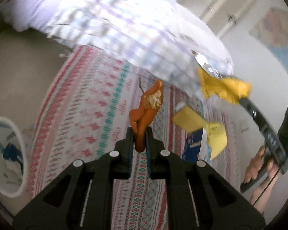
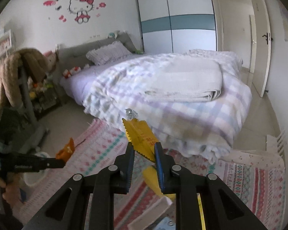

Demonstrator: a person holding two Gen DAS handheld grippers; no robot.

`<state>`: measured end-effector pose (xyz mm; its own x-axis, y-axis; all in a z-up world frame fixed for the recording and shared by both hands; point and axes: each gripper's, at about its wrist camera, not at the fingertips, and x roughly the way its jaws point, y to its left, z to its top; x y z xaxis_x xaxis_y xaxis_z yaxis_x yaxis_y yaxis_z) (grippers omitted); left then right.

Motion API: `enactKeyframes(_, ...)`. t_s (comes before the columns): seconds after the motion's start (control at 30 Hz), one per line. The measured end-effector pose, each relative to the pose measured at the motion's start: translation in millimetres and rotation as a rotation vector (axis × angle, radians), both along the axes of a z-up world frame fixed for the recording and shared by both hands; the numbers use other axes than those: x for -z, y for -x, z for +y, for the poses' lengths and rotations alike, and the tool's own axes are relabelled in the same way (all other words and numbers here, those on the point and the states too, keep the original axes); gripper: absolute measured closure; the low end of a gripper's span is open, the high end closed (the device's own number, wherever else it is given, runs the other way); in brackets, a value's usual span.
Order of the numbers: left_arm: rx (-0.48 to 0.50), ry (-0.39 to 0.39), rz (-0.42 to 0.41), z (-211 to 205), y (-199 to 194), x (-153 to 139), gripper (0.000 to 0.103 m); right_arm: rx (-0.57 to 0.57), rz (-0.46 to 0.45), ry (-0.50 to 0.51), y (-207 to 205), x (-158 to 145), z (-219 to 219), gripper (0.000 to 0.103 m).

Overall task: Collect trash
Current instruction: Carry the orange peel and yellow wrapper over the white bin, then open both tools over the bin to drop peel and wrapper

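Observation:
My left gripper (image 1: 139, 134) is shut on a crumpled orange wrapper (image 1: 147, 109), held in the air above the patterned rug (image 1: 82, 115). My right gripper (image 2: 144, 146) is shut on a yellow wrapper (image 2: 140, 136) with a serrated edge and a silver foil end, lifted in front of the bed. Each view shows the other tool: the right gripper (image 1: 242, 98) with its yellow wrapper (image 1: 224, 88) at the right, the left gripper (image 2: 62, 163) with the orange wrapper (image 2: 66, 150) at the left. Another yellow wrapper (image 1: 201, 128) lies on the rug beside a blue packet (image 1: 192, 145).
A white bin (image 1: 19, 143) with paper and blue scraps inside stands at the rug's left edge. The bed (image 2: 172, 88) with a checked quilt overhangs the rug. A chair draped with a brown coat (image 2: 13, 72) stands left. A person's hand (image 1: 259, 164) holds the right tool.

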<state>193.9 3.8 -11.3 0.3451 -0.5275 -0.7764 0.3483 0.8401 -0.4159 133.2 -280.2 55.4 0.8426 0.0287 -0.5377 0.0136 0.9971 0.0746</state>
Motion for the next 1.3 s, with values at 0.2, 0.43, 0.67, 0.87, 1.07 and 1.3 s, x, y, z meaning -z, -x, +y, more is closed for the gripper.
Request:
enactKeyframes(0.2, -0.249, 0.120, 0.065, 83, -2, 9, 0.090, -0.055, -0.010, -0.083, 8, -8, 22, 0.082)
enactKeyframes(0.43, -0.486, 0.165, 0.073, 196, 6, 8, 0.090, -0.193, -0.003, -0.137, 11, -8, 73, 0.082)
enactKeyframes(0.67, -0.509, 0.152, 0.138, 230, 3, 27, 0.090, -0.322, 0.066, -0.183, 2, 12, 128, 0.082)
enactKeyframes(0.87, -0.527, 0.148, 0.222, 240, -2, 47, 0.090, -0.392, 0.129, -0.232, -3, 33, 170, 0.082)
enactKeyframes(1.07, -0.617, 0.183, 0.319, 256, -8, 65, 0.059, -0.422, 0.159, -0.239, -3, 48, 203, 0.082)
enactKeyframes(1.3, -0.718, 0.234, 0.245, 283, 4, 41, 0.050, -0.449, 0.196, -0.244, -12, 72, 240, 0.082)
